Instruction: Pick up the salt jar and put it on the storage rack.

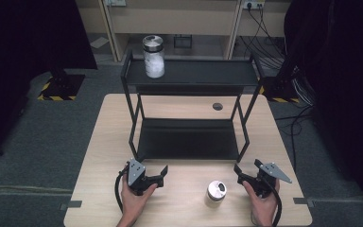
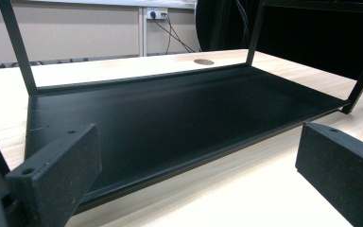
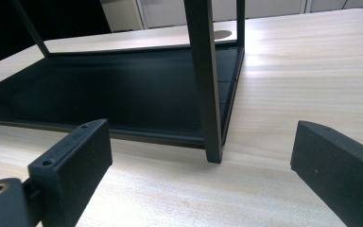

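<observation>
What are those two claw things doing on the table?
A person holds a gripper in each hand. The left gripper and right gripper are both open and hold nothing. A small jar stands on the table between them, closer to the right one. Another jar sits atop the black rack.

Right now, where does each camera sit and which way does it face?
High view: above the person's side, looking forward and down on the table, rack and two jars; both hands and grippers show.
Left gripper view: rides the left gripper, facing the rack's bottom shelf; open jaws show.
Right gripper view: rides the right gripper, facing a rack leg; open jaws show.
Shared: bottom shelf.
</observation>
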`<action>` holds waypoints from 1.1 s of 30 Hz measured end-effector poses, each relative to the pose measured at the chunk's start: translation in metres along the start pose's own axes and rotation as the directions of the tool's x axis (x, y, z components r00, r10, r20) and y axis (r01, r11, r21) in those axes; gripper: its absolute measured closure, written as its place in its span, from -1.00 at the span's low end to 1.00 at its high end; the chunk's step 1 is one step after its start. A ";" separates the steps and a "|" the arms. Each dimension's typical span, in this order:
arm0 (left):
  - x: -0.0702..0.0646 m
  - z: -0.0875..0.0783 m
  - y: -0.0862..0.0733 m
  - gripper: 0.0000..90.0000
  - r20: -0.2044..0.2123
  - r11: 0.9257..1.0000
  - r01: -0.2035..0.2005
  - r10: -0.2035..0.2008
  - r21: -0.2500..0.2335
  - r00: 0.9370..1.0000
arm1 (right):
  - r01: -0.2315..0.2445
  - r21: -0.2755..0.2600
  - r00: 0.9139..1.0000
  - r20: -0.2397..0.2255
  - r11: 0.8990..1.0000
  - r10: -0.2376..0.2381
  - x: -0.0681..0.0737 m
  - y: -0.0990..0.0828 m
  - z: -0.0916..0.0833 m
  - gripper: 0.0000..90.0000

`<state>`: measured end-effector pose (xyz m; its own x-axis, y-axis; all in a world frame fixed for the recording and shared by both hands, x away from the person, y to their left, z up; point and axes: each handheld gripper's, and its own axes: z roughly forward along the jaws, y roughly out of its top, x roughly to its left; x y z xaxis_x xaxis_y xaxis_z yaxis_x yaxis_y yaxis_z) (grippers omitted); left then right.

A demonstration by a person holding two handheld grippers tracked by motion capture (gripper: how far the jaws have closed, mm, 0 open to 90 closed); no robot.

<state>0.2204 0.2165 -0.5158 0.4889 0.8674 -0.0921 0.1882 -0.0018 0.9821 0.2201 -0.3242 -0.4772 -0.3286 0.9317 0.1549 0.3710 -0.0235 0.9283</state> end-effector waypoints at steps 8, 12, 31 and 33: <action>0.000 0.000 0.001 -0.99 0.002 1.000 -0.005 0.005 0.004 1.000 | 0.007 0.001 1.000 -0.001 1.000 -0.007 0.000 0.000 0.000 -0.86; -0.001 0.000 0.001 -0.99 0.003 1.000 -0.012 0.012 0.004 1.000 | 0.006 0.000 1.000 -0.001 1.000 -0.006 0.000 0.000 0.000 -0.86; 0.000 0.000 0.000 -0.99 0.004 1.000 -0.013 0.013 0.001 1.000 | 0.006 -0.001 1.000 -0.001 1.000 -0.006 0.001 0.000 -0.001 -0.86; 0.000 0.000 0.000 -0.99 0.004 1.000 -0.013 0.013 0.000 1.000 | 0.005 -0.002 1.000 0.000 1.000 -0.005 0.001 -0.001 -0.001 -0.86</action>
<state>0.2203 0.2161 -0.5157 0.4951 0.8652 -0.0799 0.1819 -0.0133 0.9832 0.2191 -0.3239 -0.4774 -0.3310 0.9317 0.1499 0.3678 -0.0190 0.9297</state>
